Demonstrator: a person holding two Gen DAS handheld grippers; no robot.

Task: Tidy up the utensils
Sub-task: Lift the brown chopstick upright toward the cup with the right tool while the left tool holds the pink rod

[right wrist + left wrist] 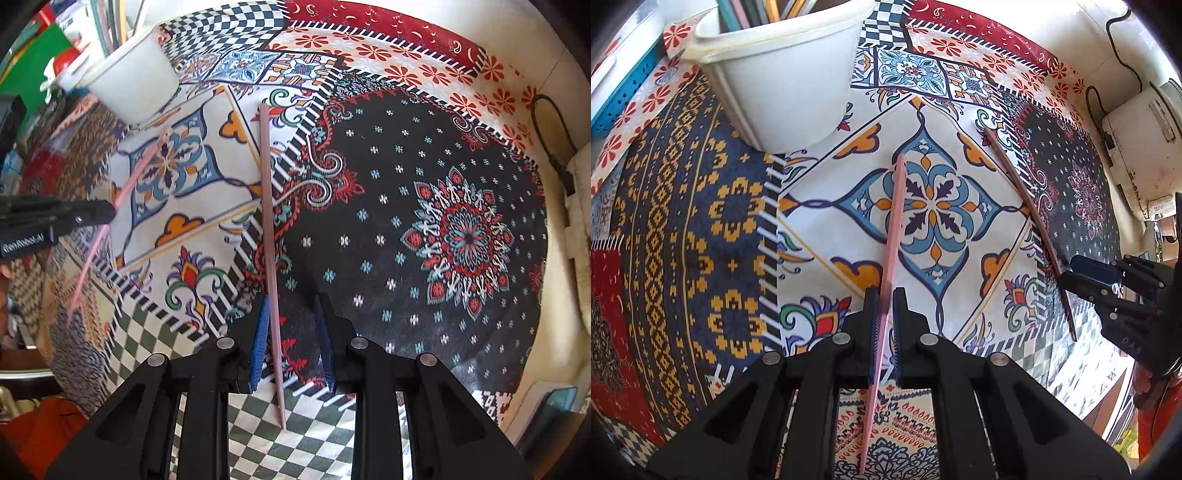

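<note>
The left hand-held gripper (885, 328) is clamped on a pink chopstick (892, 236); its two blue pads press on the stick from both sides. The stick passes between the jaws, and its far end points toward the white container (783, 85). In the right wrist view this same gripper (107, 213) comes in from the left edge with the pink stick (129, 181) in it, a little blurred. The white container stands at the far left part of the counter (701, 206), which is covered with a patchwork cloth of many patterns, and several other sticks of different colours stand inside it. The right hand-held gripper (291, 332) has its jaws apart around a second chopstick (267, 221), of a brownish-pink colour, which lies flat on the cloth. The left blue pad (260, 343) is just beside this stick or touches it, I cannot tell which, and the right pad stands clearly apart from it, so the stick is not gripped. In the left wrist view this second stick (1030, 218) lies to the right of the pink one, well apart from it, and the right gripper (1075, 284) is at its near end.
</note>
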